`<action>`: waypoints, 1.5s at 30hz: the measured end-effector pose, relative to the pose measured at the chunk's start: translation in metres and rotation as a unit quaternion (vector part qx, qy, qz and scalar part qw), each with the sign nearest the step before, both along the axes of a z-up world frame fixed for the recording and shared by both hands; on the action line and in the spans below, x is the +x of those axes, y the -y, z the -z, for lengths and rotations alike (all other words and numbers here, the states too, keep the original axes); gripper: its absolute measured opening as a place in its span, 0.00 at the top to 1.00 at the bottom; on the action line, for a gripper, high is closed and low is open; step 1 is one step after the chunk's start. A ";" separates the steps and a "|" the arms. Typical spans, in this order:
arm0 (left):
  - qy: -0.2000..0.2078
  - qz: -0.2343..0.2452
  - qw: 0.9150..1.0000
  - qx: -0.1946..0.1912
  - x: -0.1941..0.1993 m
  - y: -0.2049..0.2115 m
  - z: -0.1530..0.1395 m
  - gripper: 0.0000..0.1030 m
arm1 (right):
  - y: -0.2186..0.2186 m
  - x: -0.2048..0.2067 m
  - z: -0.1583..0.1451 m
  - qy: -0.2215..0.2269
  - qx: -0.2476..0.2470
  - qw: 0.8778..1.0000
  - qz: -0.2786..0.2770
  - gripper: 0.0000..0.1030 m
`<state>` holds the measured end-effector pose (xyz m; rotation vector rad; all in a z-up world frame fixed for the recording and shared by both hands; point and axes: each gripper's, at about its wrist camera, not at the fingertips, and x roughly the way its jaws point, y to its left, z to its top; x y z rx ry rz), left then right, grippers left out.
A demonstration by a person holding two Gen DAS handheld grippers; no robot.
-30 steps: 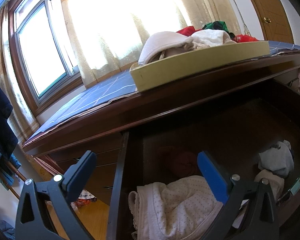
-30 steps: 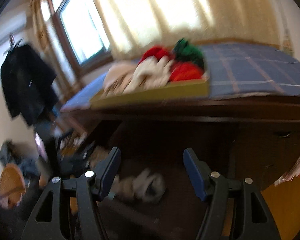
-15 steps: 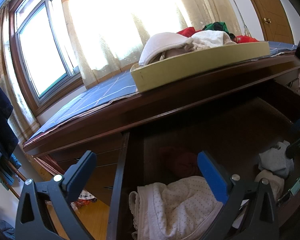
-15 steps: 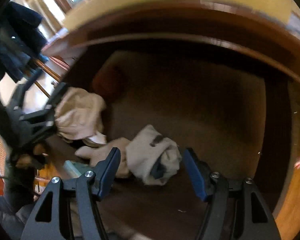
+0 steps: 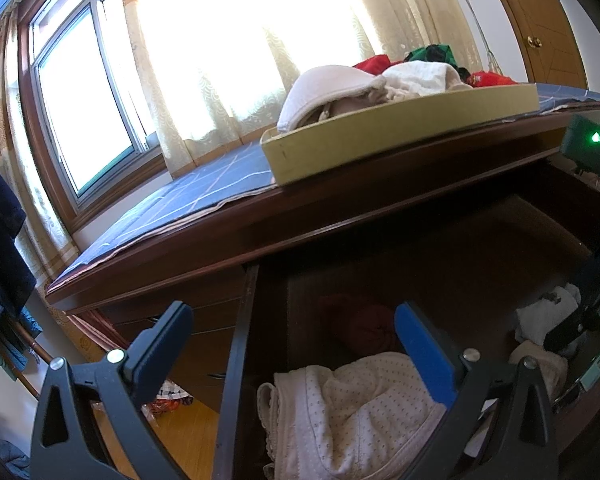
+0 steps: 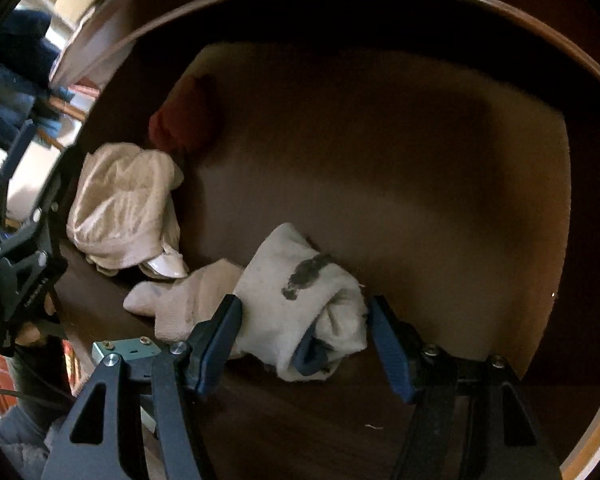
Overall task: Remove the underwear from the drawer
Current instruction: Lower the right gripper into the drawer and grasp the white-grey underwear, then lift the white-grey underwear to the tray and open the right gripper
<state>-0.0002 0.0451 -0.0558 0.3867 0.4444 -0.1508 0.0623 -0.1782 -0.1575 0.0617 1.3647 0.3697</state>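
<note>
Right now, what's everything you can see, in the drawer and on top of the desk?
drawer: one, dark brown wood, pulled open under the desk top
white bundle: one, dirty white with a dark stain, drawer front, between the right fingers
cream garment: one, dotted, drawer's left front
red garment: one, dark red, behind the cream one
tray: one, yellowish, on the desk top, heaped with white, red and green clothes
cloth: one, blue checked, under the tray
window: one, brown frame, cream curtains
left gripper: open, empty, at the drawer's left side
right gripper: open, straddling the white bundle
</note>
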 end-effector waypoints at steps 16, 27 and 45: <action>-0.001 0.001 1.000 0.000 -0.001 0.001 -0.001 0.00 | 0.016 -0.013 -0.017 0.058 0.052 0.997 0.019 0.66; 0.000 0.000 1.000 0.001 0.001 0.003 0.000 0.00 | 0.011 -0.041 -0.140 0.232 0.113 0.966 -0.011 0.66; 0.001 0.002 1.000 -0.001 0.002 0.004 0.001 0.00 | -0.043 0.085 -0.243 0.380 0.089 0.920 0.023 0.66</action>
